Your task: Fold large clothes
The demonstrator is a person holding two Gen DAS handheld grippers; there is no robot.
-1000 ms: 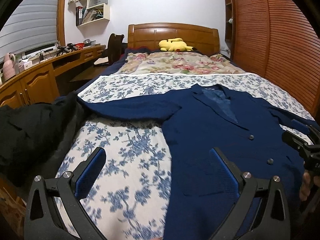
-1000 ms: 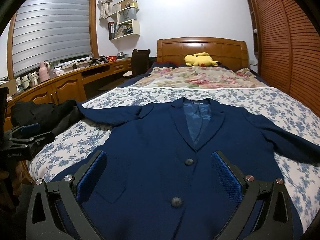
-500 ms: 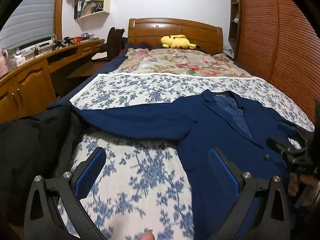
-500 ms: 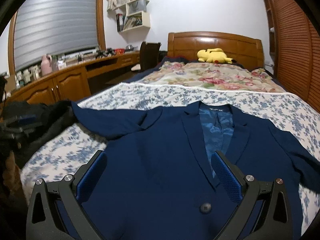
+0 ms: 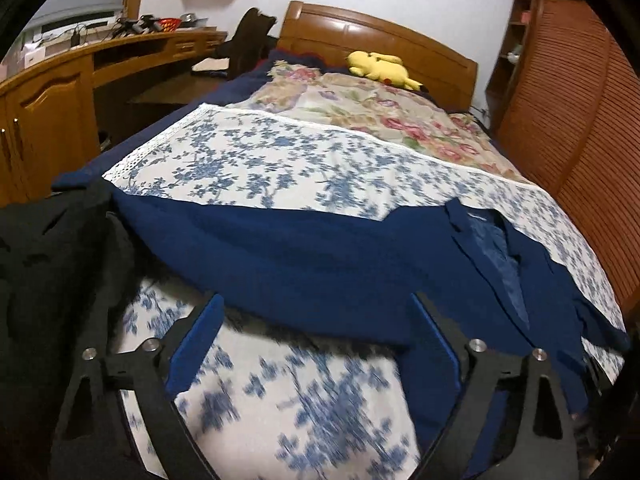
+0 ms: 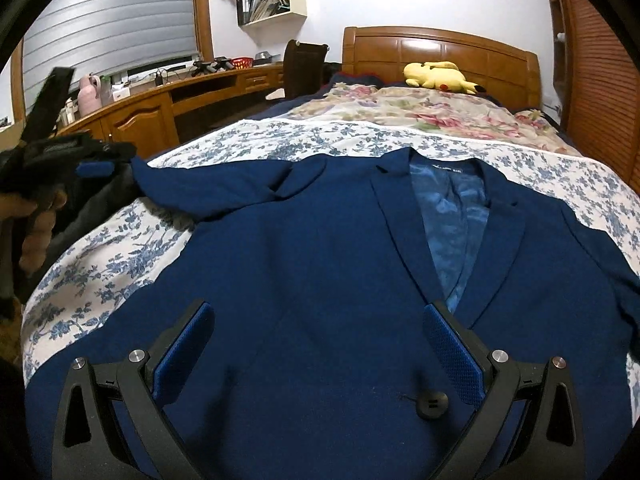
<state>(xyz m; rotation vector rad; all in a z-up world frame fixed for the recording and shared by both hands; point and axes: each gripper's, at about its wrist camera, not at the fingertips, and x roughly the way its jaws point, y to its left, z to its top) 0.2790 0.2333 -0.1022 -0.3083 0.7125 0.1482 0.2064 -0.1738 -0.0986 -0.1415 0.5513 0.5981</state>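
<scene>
A navy blue blazer (image 6: 320, 248) lies face up on the bed with its sleeves spread out. Its left sleeve (image 5: 280, 264) stretches toward the bed's left edge. My left gripper (image 5: 316, 320) is open and empty, low over the sheet just in front of that sleeve. It also shows at the left of the right wrist view (image 6: 94, 168). My right gripper (image 6: 318, 328) is open and empty, just above the blazer's front panel near a black button (image 6: 431, 403). The blue lining (image 6: 452, 224) shows at the collar.
The bed has a blue floral sheet (image 5: 288, 160) and a flowered quilt (image 6: 420, 110). A black garment (image 5: 48, 264) is piled at the bed's left edge. A yellow plush toy (image 6: 438, 76) sits by the headboard. A wooden desk (image 6: 160, 108) runs along the left; louvred wardrobe doors (image 5: 580, 100) stand on the right.
Both grippers have moved forward and lower over the bed. The left one has come up close to the spread left sleeve; the right one has closed in on the blazer's front.
</scene>
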